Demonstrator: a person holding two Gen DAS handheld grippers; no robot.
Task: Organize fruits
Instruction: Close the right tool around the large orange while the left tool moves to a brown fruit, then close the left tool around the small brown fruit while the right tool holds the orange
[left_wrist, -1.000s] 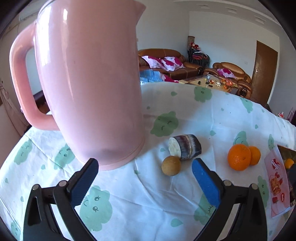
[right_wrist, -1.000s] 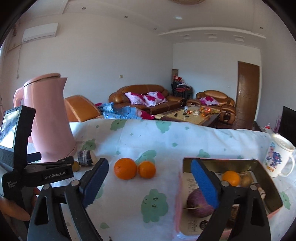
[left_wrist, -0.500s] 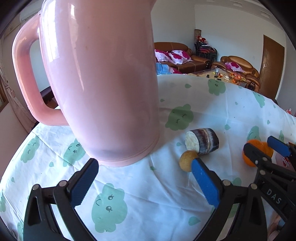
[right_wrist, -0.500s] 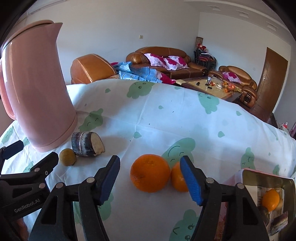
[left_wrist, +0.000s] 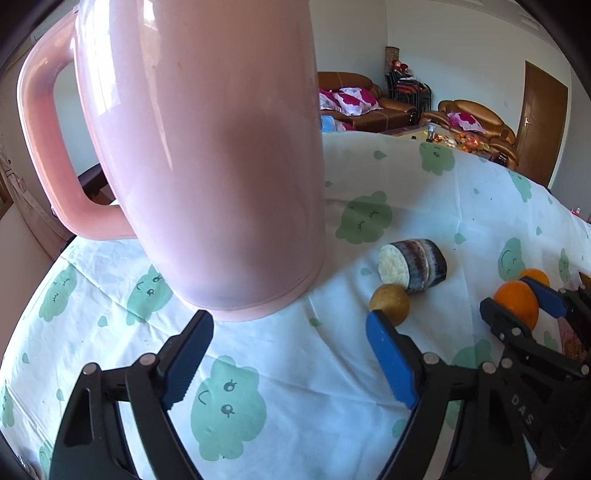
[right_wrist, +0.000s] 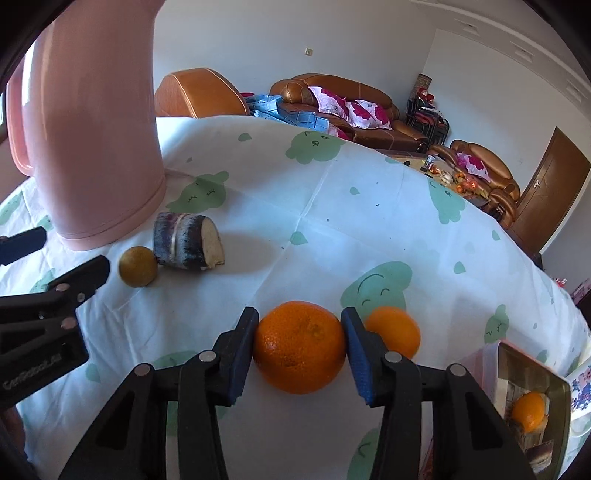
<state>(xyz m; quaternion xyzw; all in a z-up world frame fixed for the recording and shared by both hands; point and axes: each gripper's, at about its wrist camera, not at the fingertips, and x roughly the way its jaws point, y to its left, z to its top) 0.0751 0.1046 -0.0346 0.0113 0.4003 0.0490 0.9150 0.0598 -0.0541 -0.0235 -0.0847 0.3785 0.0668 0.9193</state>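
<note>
A large orange (right_wrist: 300, 350) lies on the green-patterned tablecloth (right_wrist: 332, 221). My right gripper (right_wrist: 300, 319) straddles it, jaws closing, and both blue pads touch its sides. A smaller orange (right_wrist: 393, 332) rests just right of it. To the left lie a small brown round fruit (right_wrist: 137, 266) and a cut piece of sugarcane (right_wrist: 186, 242). My left gripper (left_wrist: 288, 321) hovers low in front of the pink kettle (left_wrist: 207, 155), jaws closing with nothing between them. The brown fruit (left_wrist: 389, 301) sits just past its right fingertip, with the sugarcane (left_wrist: 413, 266) behind.
The tall kettle fills the table's left side, close to the left gripper. An open tin (right_wrist: 535, 373) with an orange (right_wrist: 530, 411) inside stands at the right, next to a white flowered mug (right_wrist: 581, 384). Sofas and a door lie beyond the table.
My right gripper has swung left and down from the tin side onto the large orange, and its jaws have narrowed around it. The left gripper's jaws have narrowed a little.
</note>
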